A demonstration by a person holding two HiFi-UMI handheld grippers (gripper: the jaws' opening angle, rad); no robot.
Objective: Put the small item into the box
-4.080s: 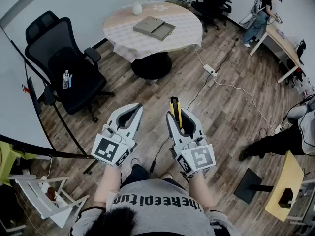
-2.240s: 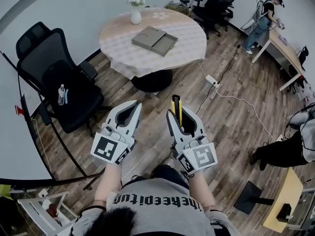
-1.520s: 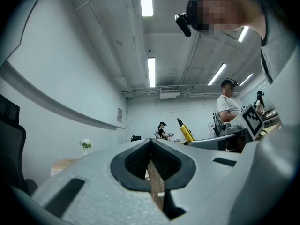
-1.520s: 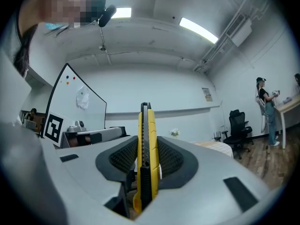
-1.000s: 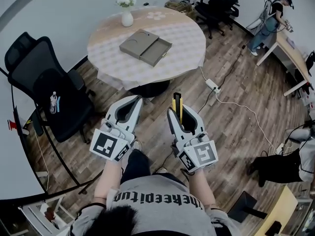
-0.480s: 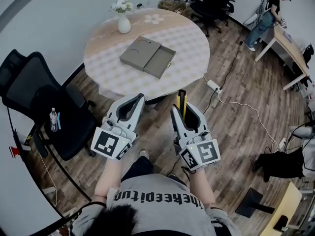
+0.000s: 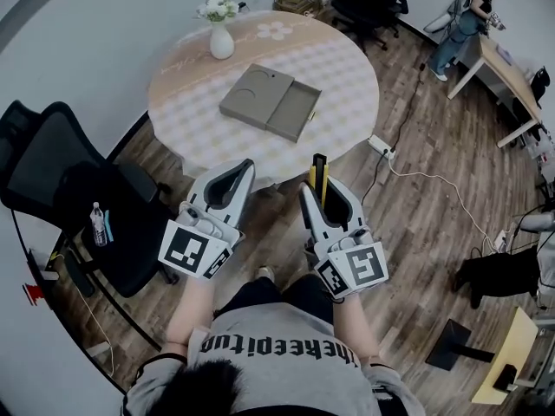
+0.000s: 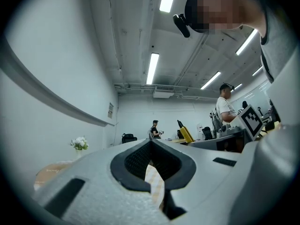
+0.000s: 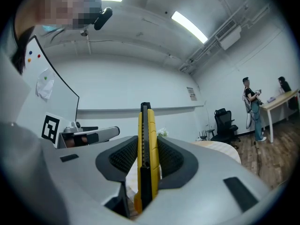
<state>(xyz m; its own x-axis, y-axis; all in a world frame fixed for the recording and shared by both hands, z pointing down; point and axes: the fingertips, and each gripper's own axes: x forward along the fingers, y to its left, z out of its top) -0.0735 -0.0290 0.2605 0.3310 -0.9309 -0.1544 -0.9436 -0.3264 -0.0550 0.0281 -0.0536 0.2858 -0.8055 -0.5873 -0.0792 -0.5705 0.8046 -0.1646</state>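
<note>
Right gripper is clamping a slim utility knife. The knife has a yellow plastic body with a black slider strip and is standing upright between the ribbed dark pads. Its tip is poking past the jaw ends.

Left gripper is carrying nothing. Its smooth grey jaws are drawn together to a thin slit, and the hollow between the black textured pads is bare.

Both grippers are hovering side by side near the front edge of the round table, which is wearing a pale checked cloth.

The box is lying flat mid-table, well apart from the knife. It is low, rectangular and dull tan card, with a tray part sticking out on its right.

A white vase of flowers is standing at the far rim. A black office chair is sitting to the left on wood-plank floor, with a water bottle lying on its seat.
</note>
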